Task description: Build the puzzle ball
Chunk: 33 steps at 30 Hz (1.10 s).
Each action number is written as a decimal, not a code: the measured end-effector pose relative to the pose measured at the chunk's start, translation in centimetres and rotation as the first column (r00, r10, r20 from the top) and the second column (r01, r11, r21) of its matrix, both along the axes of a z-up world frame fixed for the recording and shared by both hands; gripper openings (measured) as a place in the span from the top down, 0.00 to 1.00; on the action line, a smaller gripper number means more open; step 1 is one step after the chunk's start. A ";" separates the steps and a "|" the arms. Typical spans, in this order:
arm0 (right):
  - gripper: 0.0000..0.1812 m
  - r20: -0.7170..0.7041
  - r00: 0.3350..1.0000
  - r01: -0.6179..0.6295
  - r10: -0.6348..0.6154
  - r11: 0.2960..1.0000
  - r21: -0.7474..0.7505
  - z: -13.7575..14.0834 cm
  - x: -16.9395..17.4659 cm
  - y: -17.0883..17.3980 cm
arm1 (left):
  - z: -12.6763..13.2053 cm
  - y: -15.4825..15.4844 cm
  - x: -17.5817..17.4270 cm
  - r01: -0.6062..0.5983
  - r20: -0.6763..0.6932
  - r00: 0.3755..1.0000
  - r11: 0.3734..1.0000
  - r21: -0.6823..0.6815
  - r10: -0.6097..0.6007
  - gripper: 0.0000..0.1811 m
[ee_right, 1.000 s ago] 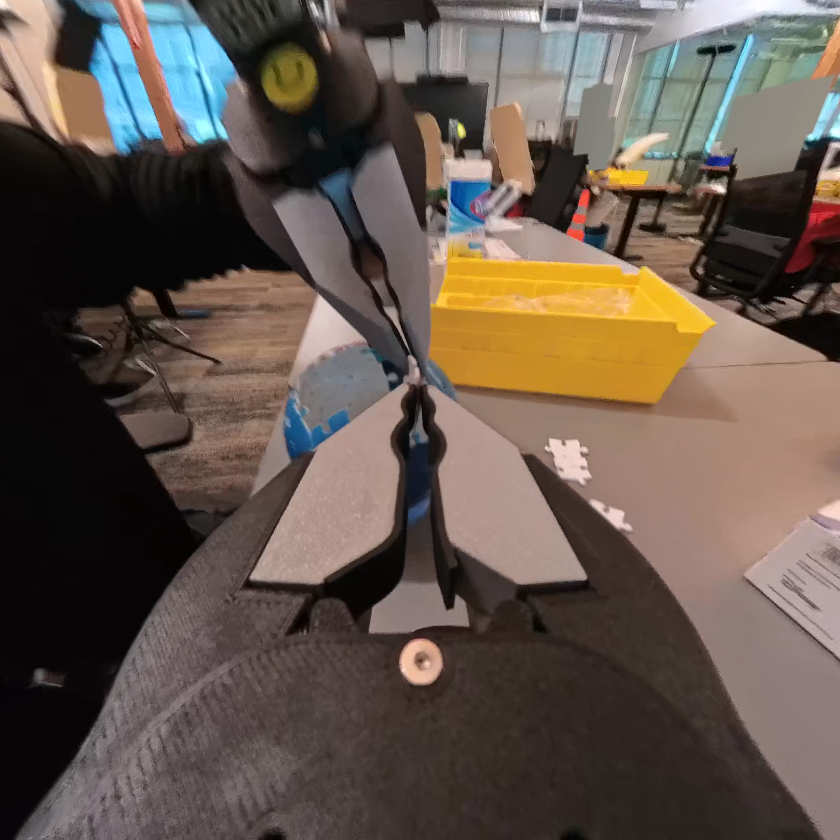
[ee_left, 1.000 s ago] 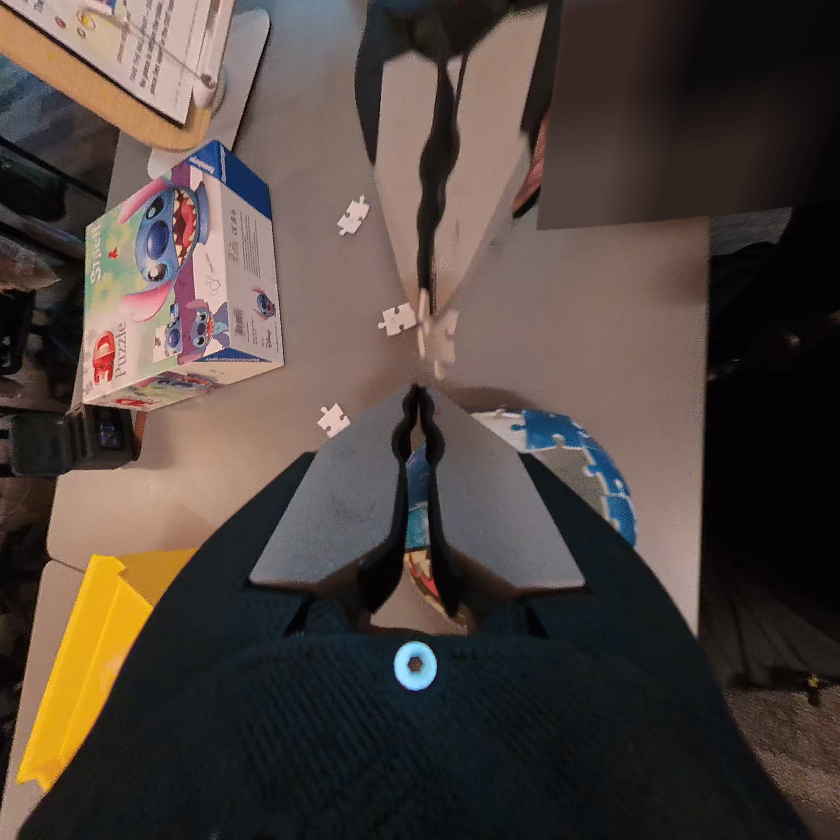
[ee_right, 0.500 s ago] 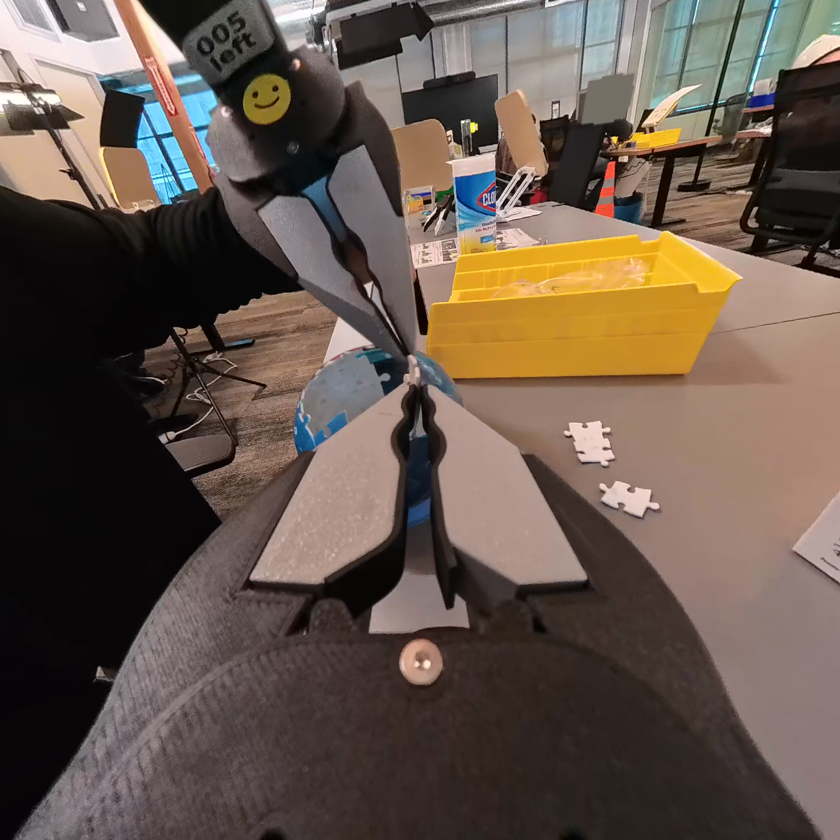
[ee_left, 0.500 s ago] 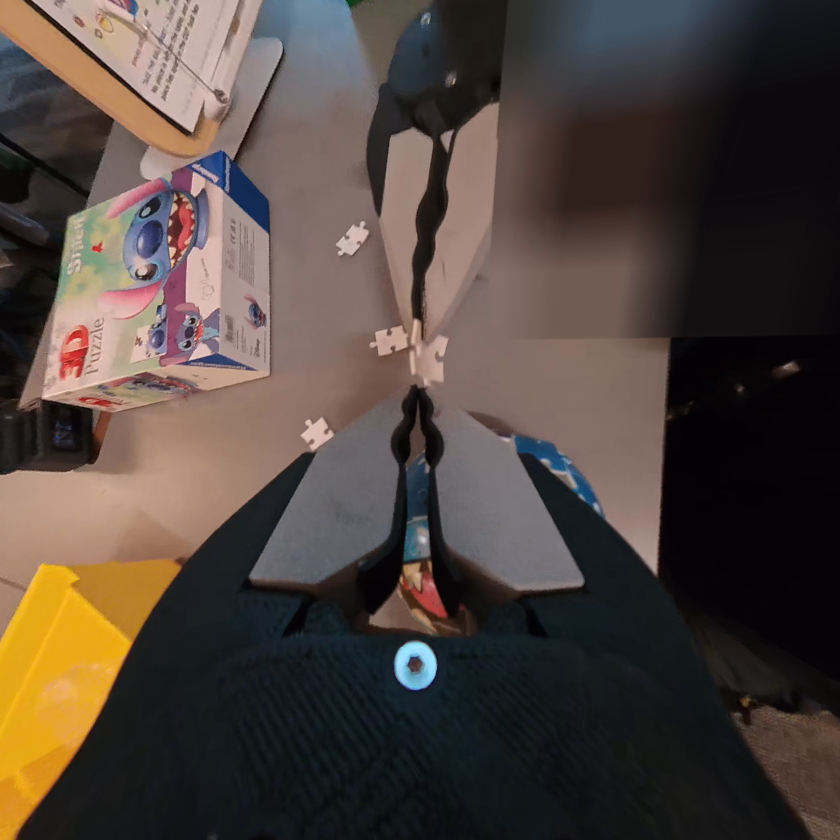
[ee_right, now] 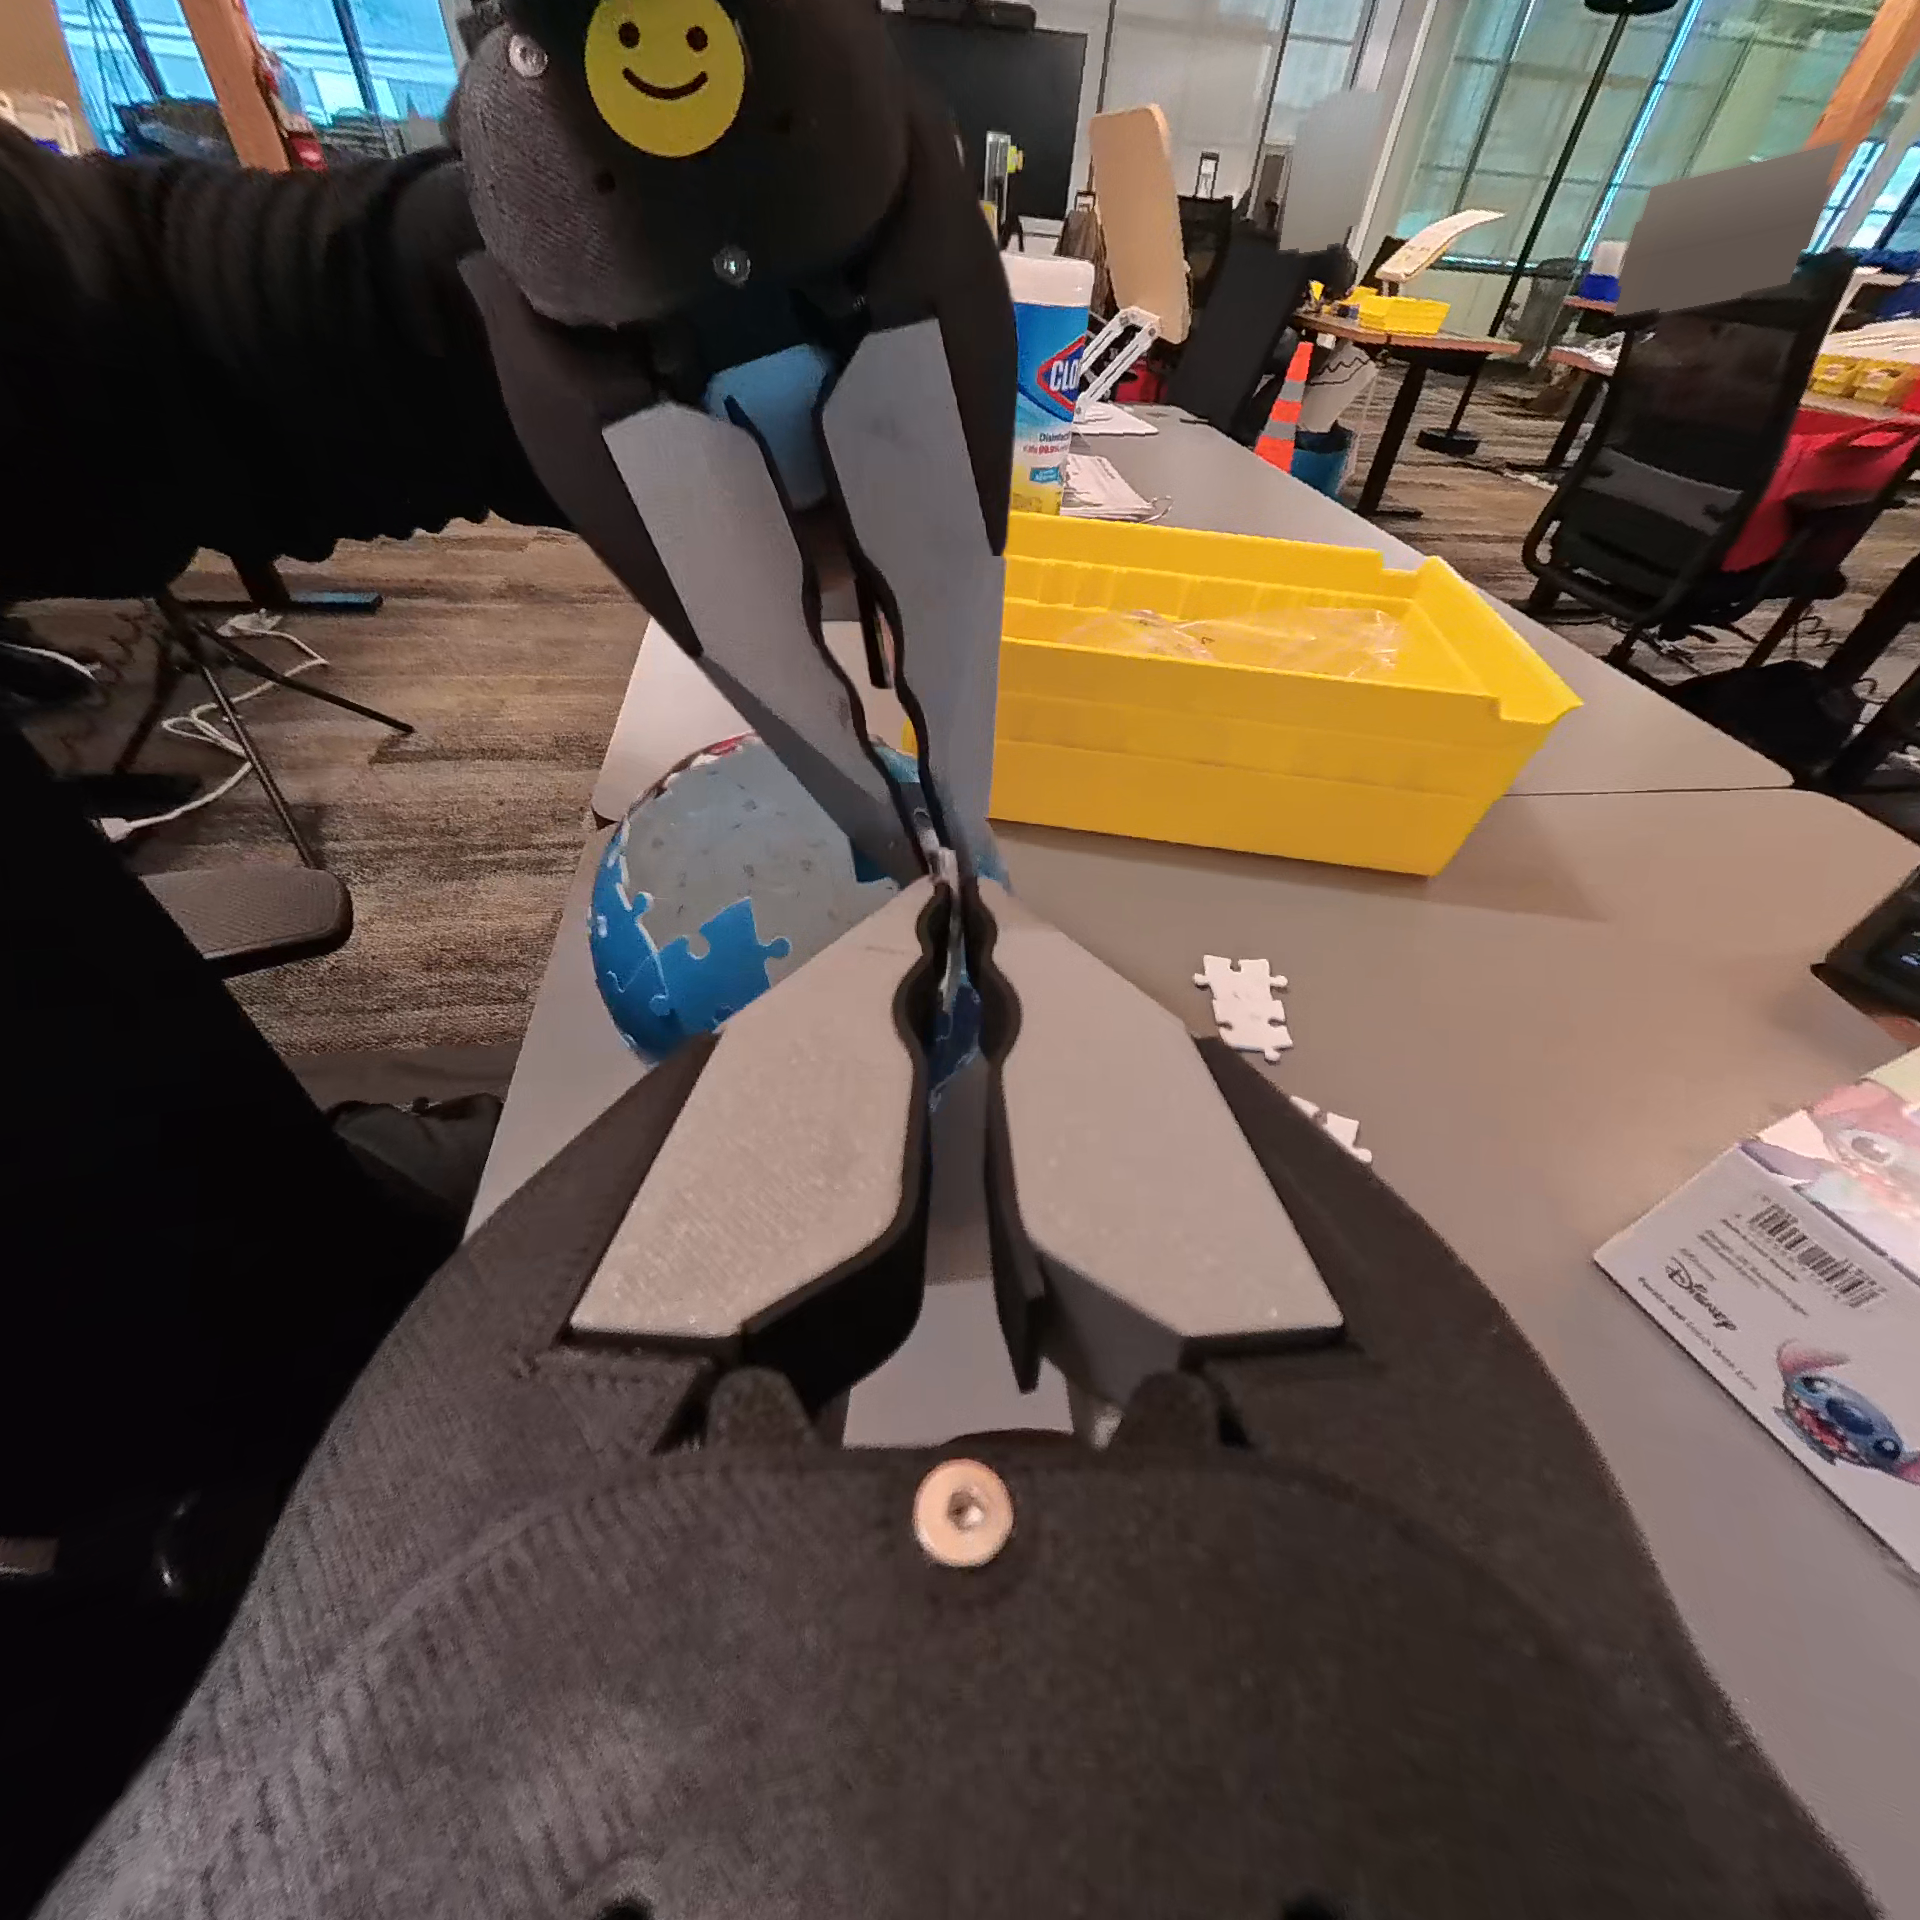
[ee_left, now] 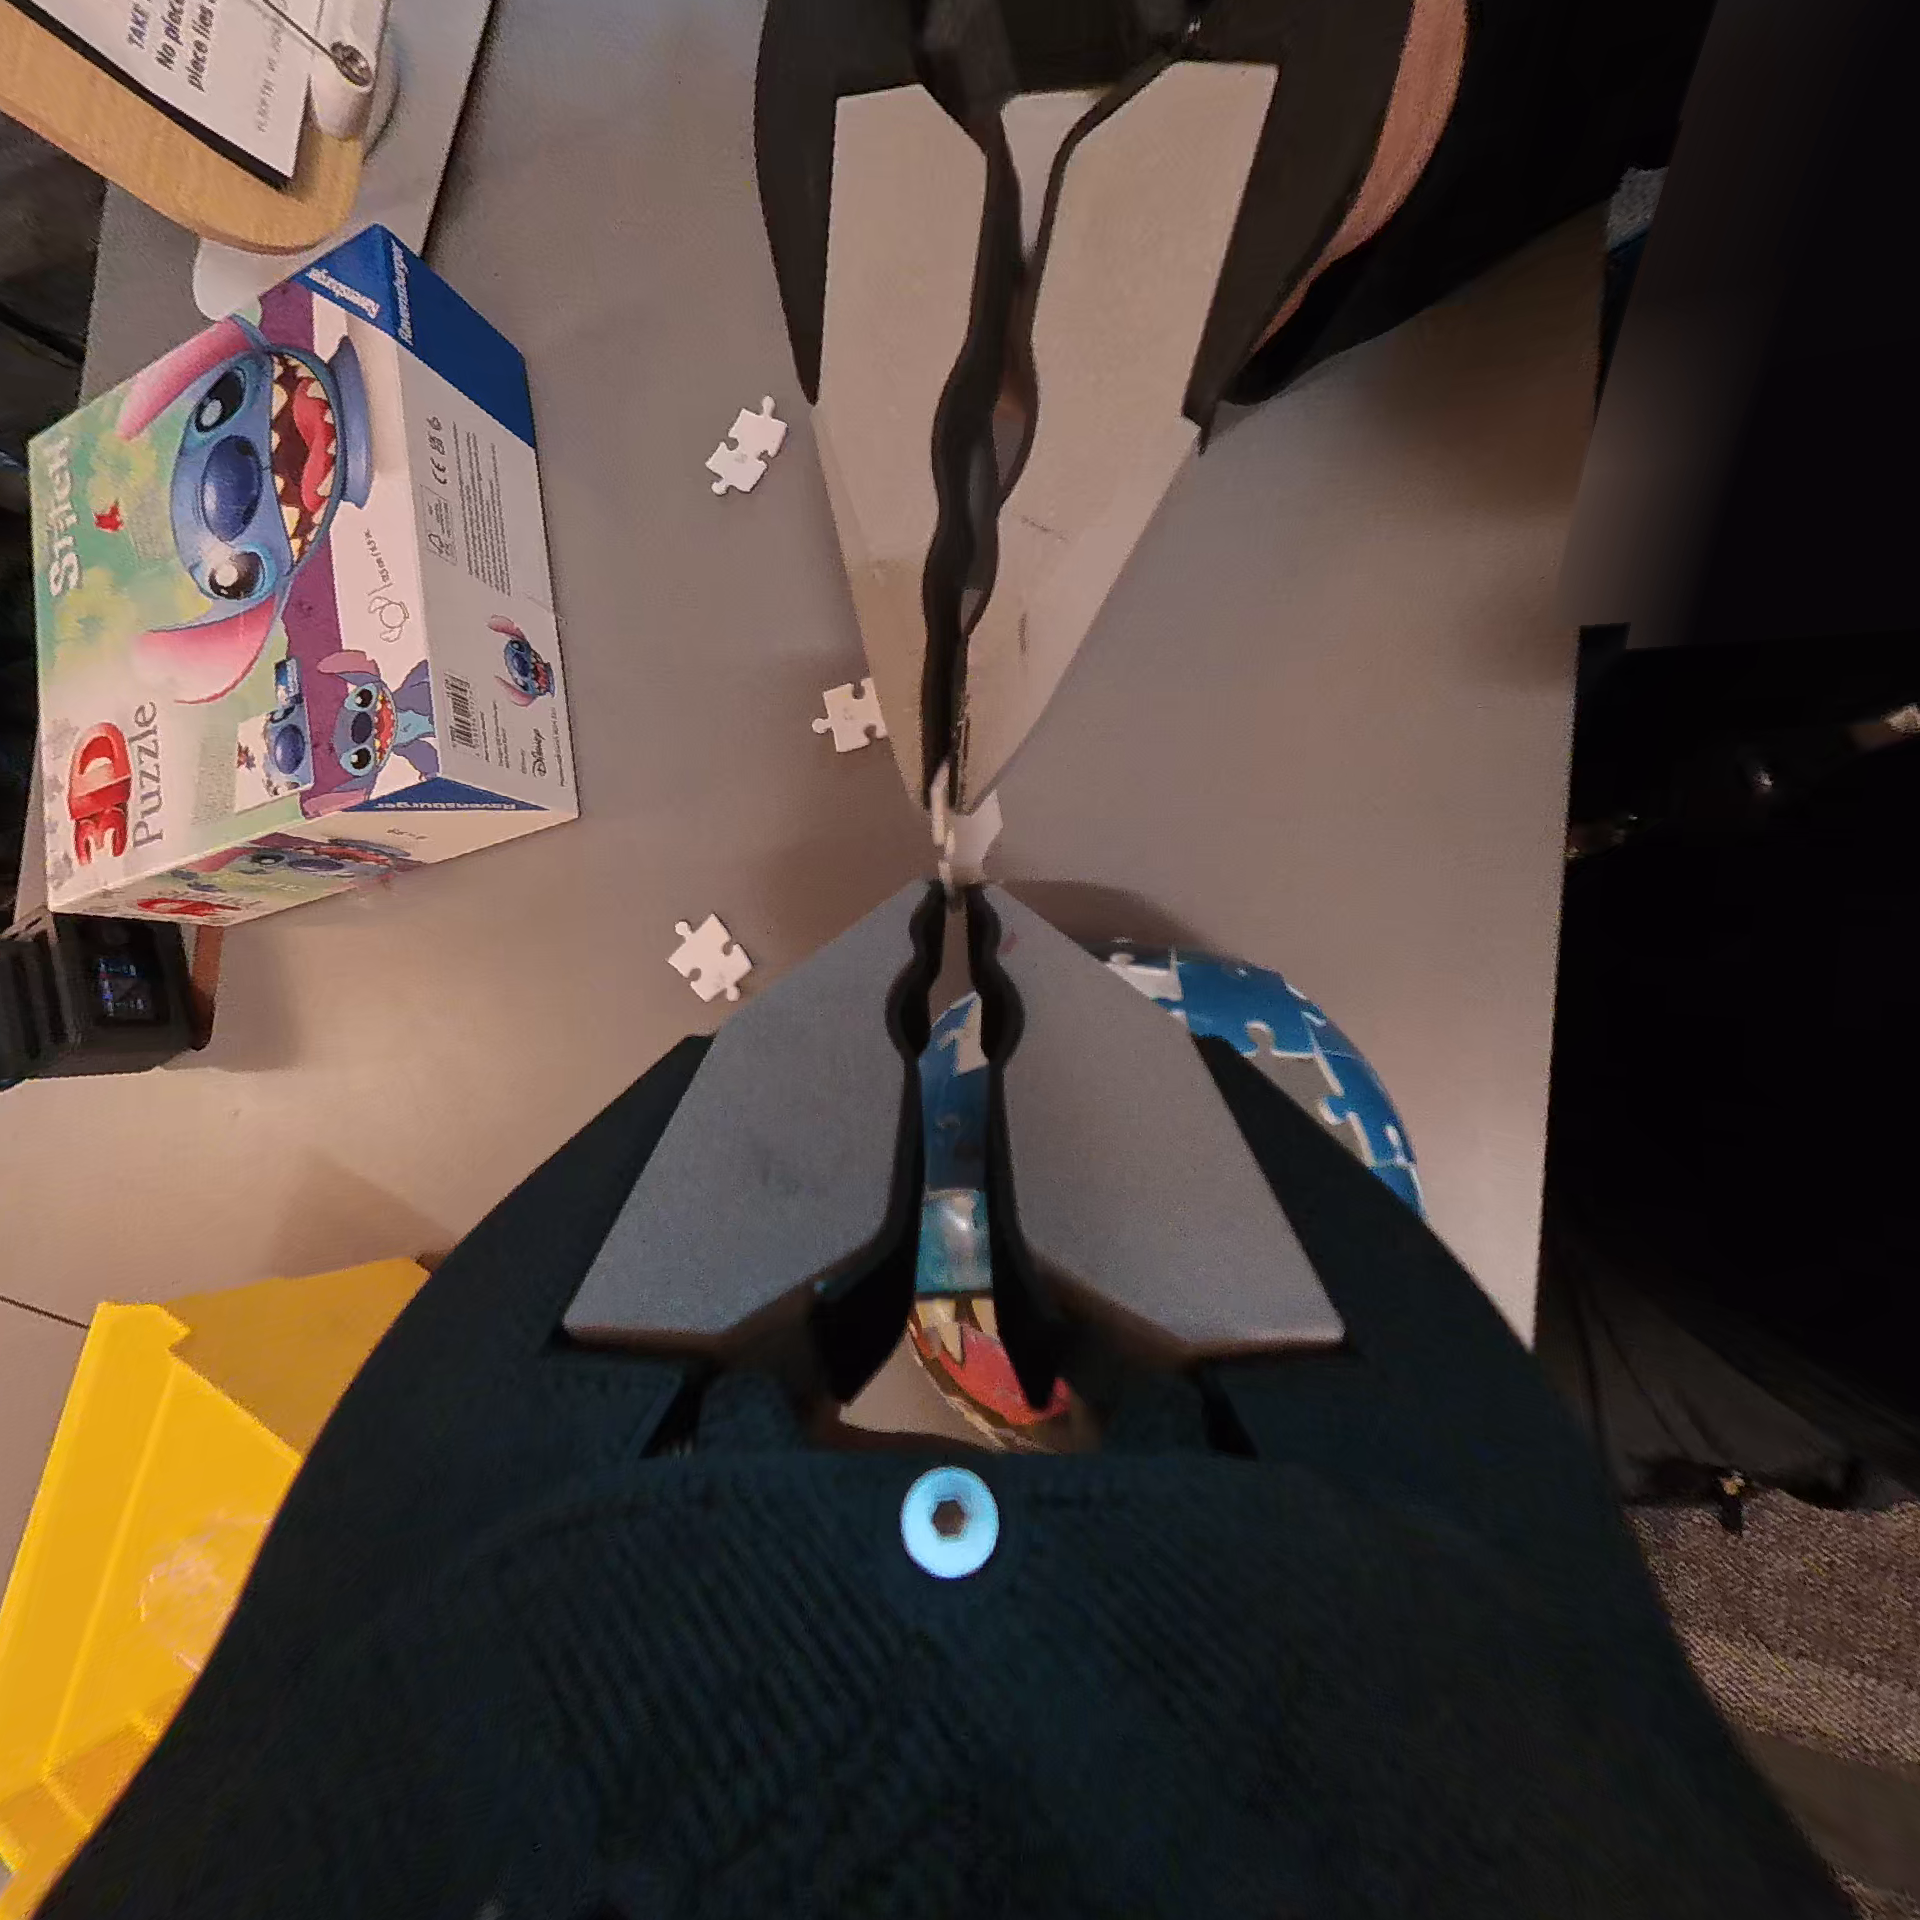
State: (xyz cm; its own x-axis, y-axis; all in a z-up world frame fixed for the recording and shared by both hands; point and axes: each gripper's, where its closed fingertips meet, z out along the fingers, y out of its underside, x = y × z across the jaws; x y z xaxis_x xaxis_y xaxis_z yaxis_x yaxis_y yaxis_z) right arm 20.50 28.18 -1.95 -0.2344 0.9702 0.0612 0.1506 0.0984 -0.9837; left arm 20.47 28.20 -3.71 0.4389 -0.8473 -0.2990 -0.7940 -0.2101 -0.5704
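Note:
The partly built blue puzzle ball [ee_left: 1299, 1060] rests on the grey table [ee_left: 1299, 727] just under my left gripper [ee_left: 951, 896]; it also shows in the right wrist view [ee_right: 707, 914]. My right gripper [ee_left: 948, 795] comes in from the far side, tip to tip with the left. A white puzzle piece [ee_left: 971, 831] is pinched at the right gripper's tips, and its near edge sits in the left gripper's shut tips. In the right wrist view my right gripper [ee_right: 951, 899] meets the left gripper [ee_right: 938, 854] above the ball, with the piece [ee_right: 940, 864] between them.
Three loose white pieces [ee_left: 746, 447] [ee_left: 852, 715] [ee_left: 711, 956] lie left of the grippers. The puzzle box [ee_left: 301, 623] stands further left, and a yellow bin [ee_right: 1247, 727] sits behind the ball. A clipboard [ee_left: 208, 156] is at the far left. The table edge [ee_left: 1558, 935] runs close to the ball. My two grippers' fingertips are within a few centimetres of each other.
The two grippers have closed the gap between their tips. The piece held by the right gripper now reaches into the left gripper's tips. The ball has not moved.

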 end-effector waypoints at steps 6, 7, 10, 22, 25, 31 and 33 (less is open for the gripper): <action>1.00 -0.028 1.000 -0.008 0.006 0.998 -0.068 0.4 0.0 0.2 | 0.2 0.2 0.1 -0.004 0.006 1.000 1.000 0.006 0.004 0.98; 1.00 -0.034 0.999 -0.010 0.007 0.997 -0.077 0.5 0.0 0.2 | 0.3 0.2 0.1 -0.001 0.003 1.000 1.000 0.015 0.001 0.98; 1.00 -0.048 0.999 -0.013 0.009 0.997 -0.077 0.6 -0.1 0.0 | 0.5 0.4 -0.2 -0.014 -0.016 1.000 0.999 0.051 0.015 1.00; 0.98 -0.028 0.999 0.030 -0.027 0.993 0.116 -0.9 -0.7 -0.9 | -0.5 -0.1 -1.5 0.102 -0.226 0.972 0.977 0.186 -0.058 1.00; 0.98 -0.047 0.998 0.043 -0.036 0.987 0.155 -0.9 -0.5 -1.0 | -0.2 0.3 -2.0 0.187 -0.323 0.942 0.940 0.284 -0.090 1.00; 0.93 -0.131 0.991 0.048 -0.022 0.979 0.197 0.2 1.1 -1.1 | 3.2 -0.3 -0.5 0.622 -0.680 0.723 0.543 0.564 -0.122 1.00; 0.93 -0.157 0.988 0.046 -0.015 0.979 0.199 0.9 1.3 -1.2 | 3.7 -0.3 -0.4 0.652 -0.695 0.707 0.497 0.572 -0.128 1.00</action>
